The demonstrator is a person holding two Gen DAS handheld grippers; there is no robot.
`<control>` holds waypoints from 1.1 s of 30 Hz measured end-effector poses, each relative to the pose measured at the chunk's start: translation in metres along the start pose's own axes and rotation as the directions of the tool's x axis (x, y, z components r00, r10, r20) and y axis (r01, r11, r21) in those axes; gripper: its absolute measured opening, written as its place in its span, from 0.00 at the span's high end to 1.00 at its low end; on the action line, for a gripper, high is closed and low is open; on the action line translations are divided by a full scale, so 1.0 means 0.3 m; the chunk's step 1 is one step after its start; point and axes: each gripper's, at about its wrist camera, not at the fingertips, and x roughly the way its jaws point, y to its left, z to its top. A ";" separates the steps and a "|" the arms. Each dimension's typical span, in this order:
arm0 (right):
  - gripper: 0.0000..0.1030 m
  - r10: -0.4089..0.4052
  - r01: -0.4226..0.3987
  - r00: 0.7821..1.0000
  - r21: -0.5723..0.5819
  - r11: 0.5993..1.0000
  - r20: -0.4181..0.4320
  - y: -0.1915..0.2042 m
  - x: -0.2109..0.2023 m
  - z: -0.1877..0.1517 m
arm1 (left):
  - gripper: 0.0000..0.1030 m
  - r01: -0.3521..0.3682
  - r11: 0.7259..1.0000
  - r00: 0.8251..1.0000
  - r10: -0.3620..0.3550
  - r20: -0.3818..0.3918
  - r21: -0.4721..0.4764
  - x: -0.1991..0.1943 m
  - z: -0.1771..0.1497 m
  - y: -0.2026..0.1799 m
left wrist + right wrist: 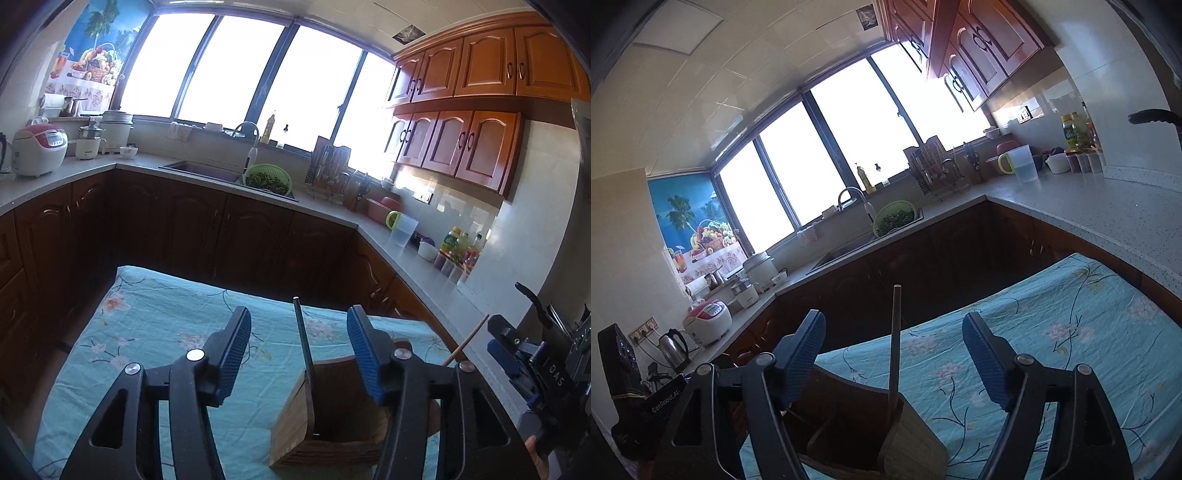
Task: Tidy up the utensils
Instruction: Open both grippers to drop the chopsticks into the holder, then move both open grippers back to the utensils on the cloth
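With both the left tongs (299, 354) and right tongs (894, 362) released above the wooden holder (332, 417) on the table (155, 332), each chopstick (303, 339) already stands inside; withdraw straight up, avoiding tipping it.

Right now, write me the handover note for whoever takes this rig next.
Left tongs: open, holding nothing, hovering over the wooden utensil holder on the floral tablecloth.
Right tongs: open and empty too, above the same holder.
In the holder: one dark chopstick standing upright in a slot; a lighter wooden stick pokes up at the holder's right side in the left wrist view, and its base is hidden.
Done: at least one chopstick is in the holder.
Left: no loose utensils show on the cloth in either view; look below the cameras for more before you finish.
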 end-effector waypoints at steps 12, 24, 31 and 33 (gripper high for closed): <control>0.01 0.040 -0.040 0.999 -0.033 0.999 0.015 0.030 -0.307 -0.016 | 0.19 -0.014 0.999 1.000 0.014 0.005 -0.053 -0.317 -0.100 0.041; 0.01 -0.037 0.035 0.998 -0.055 0.998 -0.042 -0.023 -0.556 -0.184 | 0.18 -0.024 1.000 0.993 0.023 -0.120 -0.009 -0.530 -0.284 0.003; 0.01 -0.103 0.096 0.988 -0.061 0.993 -0.116 -0.092 -0.625 -0.297 | 0.18 -0.033 0.999 0.979 0.029 -0.203 -0.018 -0.563 -0.345 0.007; 0.01 -0.121 0.115 0.984 -0.058 0.992 -0.131 -0.106 -0.643 -0.331 | 0.18 -0.036 0.999 0.973 0.033 -0.228 -0.010 -0.565 -0.364 0.007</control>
